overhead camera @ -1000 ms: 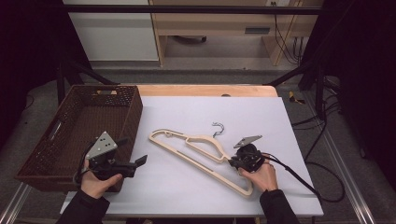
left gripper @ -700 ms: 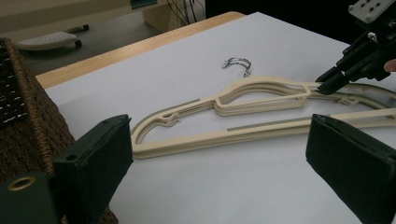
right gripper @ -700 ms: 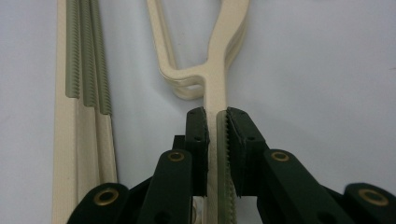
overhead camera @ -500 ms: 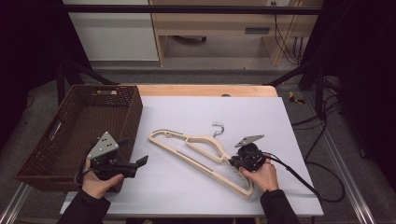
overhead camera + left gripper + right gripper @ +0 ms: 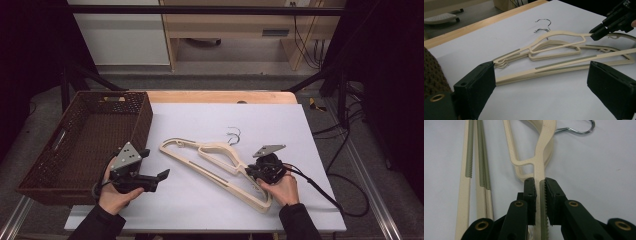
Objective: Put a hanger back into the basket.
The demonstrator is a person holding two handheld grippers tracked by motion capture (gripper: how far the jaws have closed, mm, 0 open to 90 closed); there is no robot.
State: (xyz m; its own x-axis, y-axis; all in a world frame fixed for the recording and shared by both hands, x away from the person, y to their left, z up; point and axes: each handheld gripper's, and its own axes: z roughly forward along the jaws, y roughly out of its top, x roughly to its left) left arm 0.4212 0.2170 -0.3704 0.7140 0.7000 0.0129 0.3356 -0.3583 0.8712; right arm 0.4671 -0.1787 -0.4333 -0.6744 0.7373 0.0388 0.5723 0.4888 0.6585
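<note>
The hangers (image 5: 215, 165), cream-coloured and stacked on one another, lay flat on the white sheet (image 5: 210, 200) just right of the basket (image 5: 80, 145), their wire hooks (image 5: 233, 134) pointing to the far side. The right gripper (image 5: 250, 171) met the hangers at their right shoulder, its jaws clamped on the top hanger's arm; in the right gripper view (image 5: 539, 182) that arm sat pinched between both pads. The left gripper (image 5: 162, 175) rested near the basket's front corner, just left of the hangers, its jaws standing wide apart with nothing between them; in the left gripper view (image 5: 541, 82) the hangers lay beyond the pads.
</note>
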